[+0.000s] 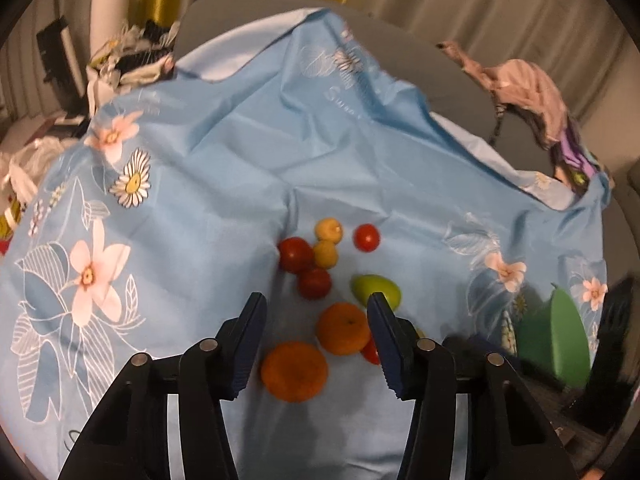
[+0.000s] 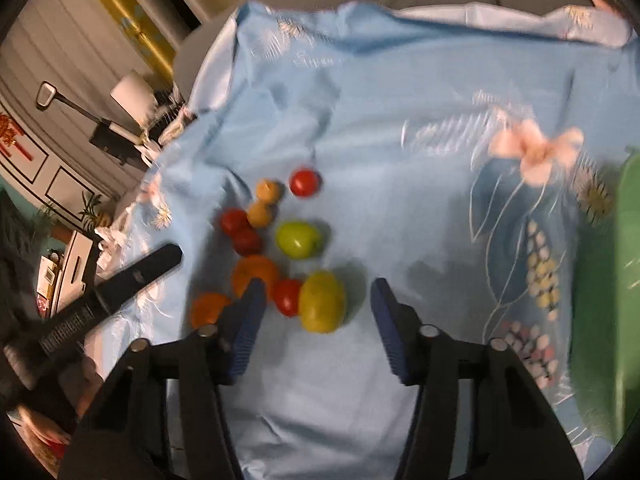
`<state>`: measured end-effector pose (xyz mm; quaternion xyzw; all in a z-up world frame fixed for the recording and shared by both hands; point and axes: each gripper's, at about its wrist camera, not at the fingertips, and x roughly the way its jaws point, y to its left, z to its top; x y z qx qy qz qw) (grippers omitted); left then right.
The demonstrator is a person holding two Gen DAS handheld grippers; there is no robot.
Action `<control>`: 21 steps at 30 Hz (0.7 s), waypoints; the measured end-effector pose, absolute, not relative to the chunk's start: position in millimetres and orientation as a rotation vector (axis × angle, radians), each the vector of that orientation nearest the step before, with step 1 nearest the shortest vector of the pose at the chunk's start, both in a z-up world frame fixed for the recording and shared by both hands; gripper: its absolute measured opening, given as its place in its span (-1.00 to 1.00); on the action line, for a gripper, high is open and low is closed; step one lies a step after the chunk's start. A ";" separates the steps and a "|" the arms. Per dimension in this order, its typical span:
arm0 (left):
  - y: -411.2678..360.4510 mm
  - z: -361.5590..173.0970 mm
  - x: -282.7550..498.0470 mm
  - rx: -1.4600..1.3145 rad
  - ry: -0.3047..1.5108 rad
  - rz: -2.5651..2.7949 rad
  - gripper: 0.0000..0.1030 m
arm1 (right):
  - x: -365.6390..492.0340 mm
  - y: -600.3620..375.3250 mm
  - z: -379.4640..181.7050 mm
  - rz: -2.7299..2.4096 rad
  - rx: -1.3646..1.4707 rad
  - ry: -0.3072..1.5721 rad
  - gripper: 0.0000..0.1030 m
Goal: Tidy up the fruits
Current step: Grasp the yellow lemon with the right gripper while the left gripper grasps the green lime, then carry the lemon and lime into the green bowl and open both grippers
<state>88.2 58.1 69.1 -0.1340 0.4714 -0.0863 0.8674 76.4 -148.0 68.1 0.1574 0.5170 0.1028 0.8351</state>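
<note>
Nothing is seen to be sorted yet: all the fruit lies loose in one cluster on the blue flowered cloth [image 1: 224,152] spread over the counter. Two oranges [image 1: 294,370] are found nearest the left hand-held gripper [image 1: 316,348], which is held spread above them with nothing between its fingers. Behind them, two red tomatoes [image 1: 296,254], two small yellow fruits [image 1: 326,254], a lone tomato [image 1: 366,238] and a green fruit [image 1: 374,288] are scattered close together, some touching. In the right wrist view, a yellow-green fruit [image 2: 322,302] is framed just ahead of the right hand-held gripper [image 2: 318,320], also spread wide and empty; a small tomato [image 2: 287,296] is pressed against its side. A green container [image 2: 628,280] is glimpsed at the right edge, well apart from the pile, and appears to be the likely destination, though its inside is not shown. The whole job is judged still to be done. White script is printed on the cloth [image 2: 314,60], but it is too blurred to be read.
</note>
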 end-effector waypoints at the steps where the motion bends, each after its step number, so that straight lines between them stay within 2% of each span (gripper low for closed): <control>1: 57.2 70.5 93.3 -0.303 0.992 -0.203 0.02 | 75.2 -144.8 62.8 0.233 0.325 1.094 0.04; 5: 42.2 70.2 118.4 -0.321 1.045 -0.275 0.02 | 77.0 -135.4 47.8 0.240 0.276 1.120 0.02; 7: 29.3 64.8 128.6 -0.279 1.078 -0.265 0.02 | 79.3 -132.2 40.6 0.222 0.238 1.129 -0.19; 9: 22.1 57.0 134.6 -0.271 1.111 -0.274 0.02 | 85.1 -134.3 32.9 0.212 0.234 1.153 -0.22; 11: 14.8 48.3 139.2 -0.258 1.149 -0.288 0.02 | 88.5 -136.3 29.2 0.213 0.254 1.153 -0.34; 21: -6.5 21.8 147.9 -0.200 1.226 -0.268 0.02 | 81.1 -167.8 40.8 0.134 0.255 1.108 -0.34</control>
